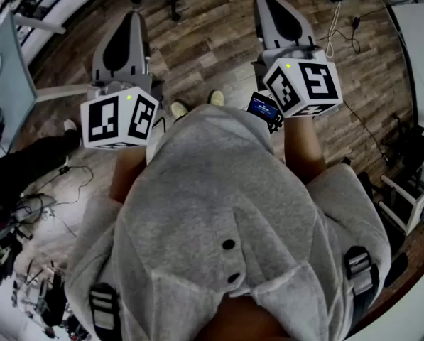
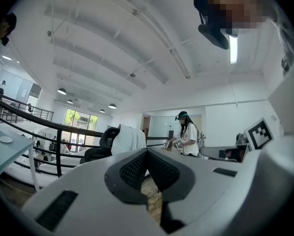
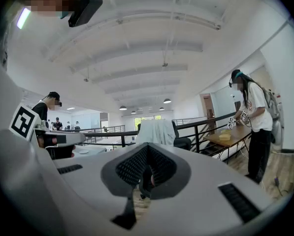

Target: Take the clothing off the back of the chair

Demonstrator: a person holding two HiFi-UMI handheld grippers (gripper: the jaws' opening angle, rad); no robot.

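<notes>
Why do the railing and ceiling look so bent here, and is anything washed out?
Left gripper view: the wide-angle lens bows the railing and darkens the corners; the windows glare brightly. Right gripper view: same bowing, yet the white clothing on the chair looks sharp. Head view: floor planks curve toward the edges.

Clothing (image 3: 156, 131) on chair (image 3: 182, 143) back

Brightly, evenly lit, soft shadows only. Glare from windows (image 2: 79, 119) far ahead of the left gripper (image 2: 147, 152) and from a strip lamp (image 2: 233, 48) above it. Heavy fisheye bending, black corners.
</notes>
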